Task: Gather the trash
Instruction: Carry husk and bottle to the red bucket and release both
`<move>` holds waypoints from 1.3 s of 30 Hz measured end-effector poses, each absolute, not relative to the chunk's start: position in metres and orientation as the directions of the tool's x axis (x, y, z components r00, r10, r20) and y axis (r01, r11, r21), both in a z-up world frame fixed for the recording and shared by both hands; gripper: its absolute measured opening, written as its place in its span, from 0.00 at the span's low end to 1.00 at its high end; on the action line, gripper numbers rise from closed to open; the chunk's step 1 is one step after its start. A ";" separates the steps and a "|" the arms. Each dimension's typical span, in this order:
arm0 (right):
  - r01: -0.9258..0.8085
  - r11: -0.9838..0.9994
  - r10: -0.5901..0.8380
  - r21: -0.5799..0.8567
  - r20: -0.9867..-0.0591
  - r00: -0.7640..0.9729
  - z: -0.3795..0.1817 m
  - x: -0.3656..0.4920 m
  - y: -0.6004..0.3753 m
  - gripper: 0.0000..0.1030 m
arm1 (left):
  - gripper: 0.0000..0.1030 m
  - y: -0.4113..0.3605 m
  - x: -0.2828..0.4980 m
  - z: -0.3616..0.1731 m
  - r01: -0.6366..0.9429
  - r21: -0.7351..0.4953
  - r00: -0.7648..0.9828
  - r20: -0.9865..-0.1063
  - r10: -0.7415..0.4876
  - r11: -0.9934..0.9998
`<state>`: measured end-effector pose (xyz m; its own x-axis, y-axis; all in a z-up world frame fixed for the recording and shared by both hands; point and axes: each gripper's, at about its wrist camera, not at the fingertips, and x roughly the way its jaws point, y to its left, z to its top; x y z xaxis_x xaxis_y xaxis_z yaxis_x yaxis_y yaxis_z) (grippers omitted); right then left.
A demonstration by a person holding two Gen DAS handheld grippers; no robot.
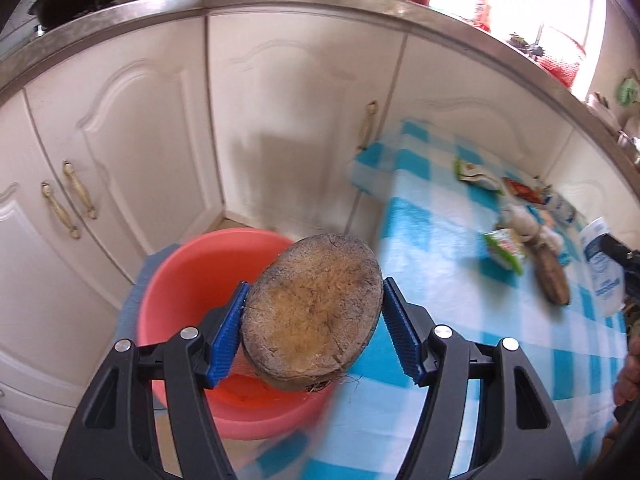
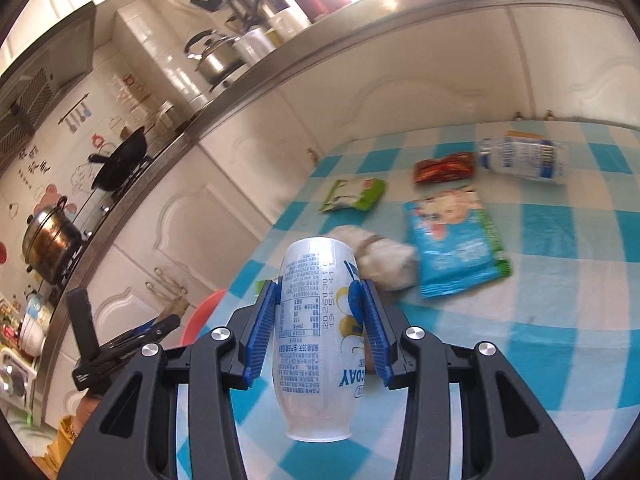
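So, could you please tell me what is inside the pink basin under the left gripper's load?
The pink basin shows only bare inner wall and a strip of floor. The brown husk piece, clamped in the left gripper, covers much of its inside, so anything lying there cannot be seen.

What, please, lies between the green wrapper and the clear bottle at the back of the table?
In the right wrist view, a red wrapper lies between the green wrapper and the clear bottle, apart from both on the checked cloth.
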<state>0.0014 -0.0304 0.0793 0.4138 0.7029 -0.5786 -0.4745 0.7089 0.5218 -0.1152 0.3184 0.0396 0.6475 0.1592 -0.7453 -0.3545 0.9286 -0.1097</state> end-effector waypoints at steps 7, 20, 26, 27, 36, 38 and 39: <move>-0.564 0.648 0.741 0.512 -0.595 0.310 0.088 -0.016 0.046 0.43 | 0.64 0.345 -0.127 0.023 -0.430 -0.039 0.598 -0.761 0.252 0.902; -0.651 0.536 0.777 0.537 -0.616 0.131 0.091 -0.031 0.176 0.43 | 0.64 0.353 -0.134 0.016 -0.475 0.040 0.552 -0.765 0.333 0.879; -0.670 0.528 0.765 0.522 -0.635 0.108 0.088 -0.033 0.211 0.43 | 0.64 0.353 -0.138 0.025 -0.485 0.086 0.566 -0.728 0.388 0.870; -0.674 0.528 0.761 0.517 -0.640 0.106 0.087 -0.034 0.217 0.43 | 0.65 0.354 -0.138 0.027 -0.488 0.086 0.567 -0.725 0.391 0.869; -0.682 0.544 0.738 0.489 -0.666 0.112 0.075 -0.039 0.236 0.64 | 0.73 0.356 -0.142 0.033 -0.506 0.117 0.570 -0.698 0.433 0.854; -0.686 0.553 0.734 0.473 -0.667 0.132 0.075 -0.041 0.235 0.66 | 0.75 0.358 -0.143 0.033 -0.511 0.117 0.570 -0.696 0.437 0.852; -0.686 0.557 0.731 0.467 -0.667 0.139 0.075 -0.042 0.234 0.67 | 0.75 0.359 -0.143 0.034 -0.513 0.117 0.570 -0.695 0.439 0.851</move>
<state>-0.0421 0.2338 0.0752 0.1394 0.7315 -0.6674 -0.6863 0.5573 0.4674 -0.1435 0.3591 0.0336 0.5697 0.4390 -0.6948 -0.5127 0.8505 0.1169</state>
